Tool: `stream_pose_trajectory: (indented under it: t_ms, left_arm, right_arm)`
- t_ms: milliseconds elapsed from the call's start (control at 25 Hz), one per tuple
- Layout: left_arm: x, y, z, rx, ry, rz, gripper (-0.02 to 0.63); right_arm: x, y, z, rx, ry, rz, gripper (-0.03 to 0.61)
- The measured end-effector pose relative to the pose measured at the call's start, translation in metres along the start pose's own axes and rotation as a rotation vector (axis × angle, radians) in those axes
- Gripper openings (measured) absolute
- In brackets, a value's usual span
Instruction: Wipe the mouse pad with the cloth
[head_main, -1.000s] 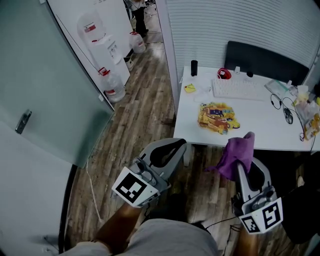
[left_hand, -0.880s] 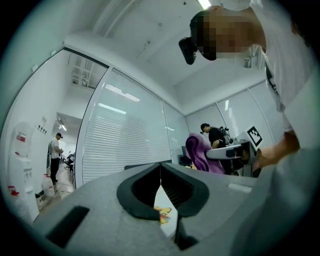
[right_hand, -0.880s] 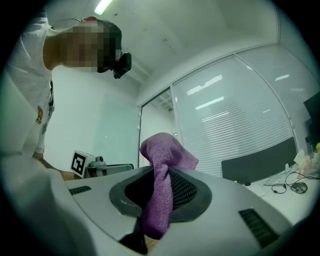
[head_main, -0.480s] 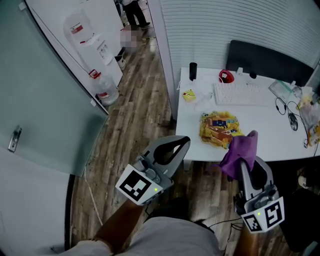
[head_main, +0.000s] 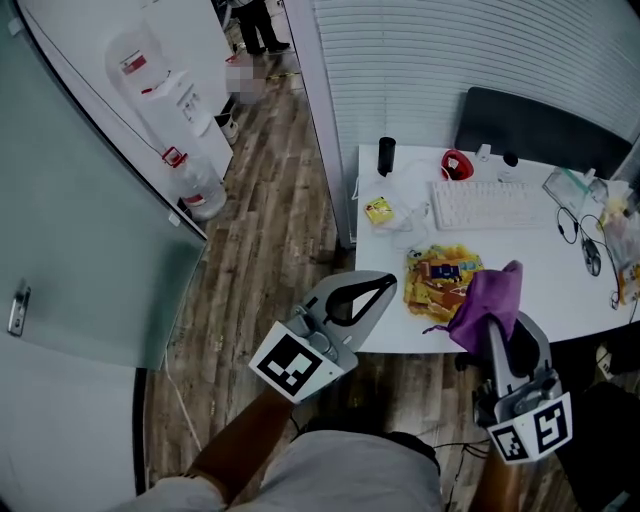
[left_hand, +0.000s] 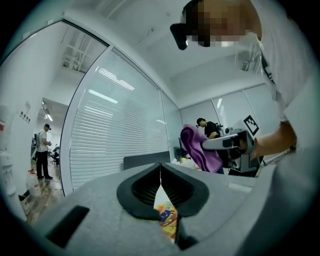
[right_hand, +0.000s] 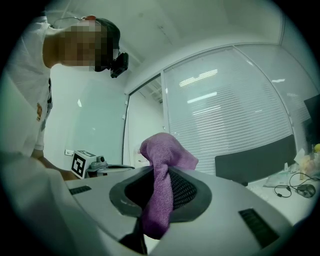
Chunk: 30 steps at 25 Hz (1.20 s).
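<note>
The mouse pad (head_main: 440, 279) is a yellow-and-orange printed mat near the front edge of the white desk (head_main: 530, 280). My right gripper (head_main: 494, 322) is shut on a purple cloth (head_main: 486, 300), which stands up out of its jaws and overlaps the pad's right edge in the head view. In the right gripper view the cloth (right_hand: 161, 172) hangs clamped between the dark pads. My left gripper (head_main: 386, 284) is shut and empty, its tip at the desk's front left corner, just left of the pad. Through its jaws a strip of the pad (left_hand: 166, 217) shows.
On the desk stand a white keyboard (head_main: 495, 205), a red cup (head_main: 455, 165), a black cylinder (head_main: 386, 155), a yellow note block (head_main: 379, 210) and cables (head_main: 585, 240). A black chair (head_main: 540, 125) is behind it. A water dispenser (head_main: 160, 90) and a glass wall are at left.
The head camera and both grippers have moved closer to the desk. The cloth, earlier below the desk's front edge, now overlaps the pad's right side. Both grippers stay shut.
</note>
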<state>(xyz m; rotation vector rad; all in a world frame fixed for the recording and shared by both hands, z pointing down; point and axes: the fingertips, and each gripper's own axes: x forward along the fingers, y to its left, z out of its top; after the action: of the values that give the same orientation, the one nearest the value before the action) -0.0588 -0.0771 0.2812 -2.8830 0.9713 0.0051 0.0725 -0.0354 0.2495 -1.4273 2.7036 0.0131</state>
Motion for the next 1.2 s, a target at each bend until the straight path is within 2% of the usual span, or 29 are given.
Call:
stream_pose_trajectory:
  t_ms: [280,440,640,960,1200]
  left_arm:
    - [0.029,0.02,-0.03,-0.032,0.054,-0.054,0.015]
    - [0.046,0.025,-0.05,-0.003,0.086,-0.093,0.015]
    - [0.065,0.025,-0.073,-0.013,0.163,-0.115,0.015]
    - [0.082,0.031,-0.114,-0.009,0.293,-0.101,0.015]
    - [0.095,0.035,-0.145,-0.02,0.406,-0.07,0.015]
  right_arm:
    - [0.029,-0.014,-0.013,-0.004,0.043,-0.025,0.065]
    - [0.043,-0.022,-0.02,-0.011,0.088,-0.021,0.065]
    - [0.059,-0.037,-0.034,0.001,0.15,-0.025,0.064]
    - [0.08,-0.065,-0.071,0.045,0.285,-0.011,0.066]
    - [0.095,-0.086,-0.095,0.063,0.391,0.038,0.066]
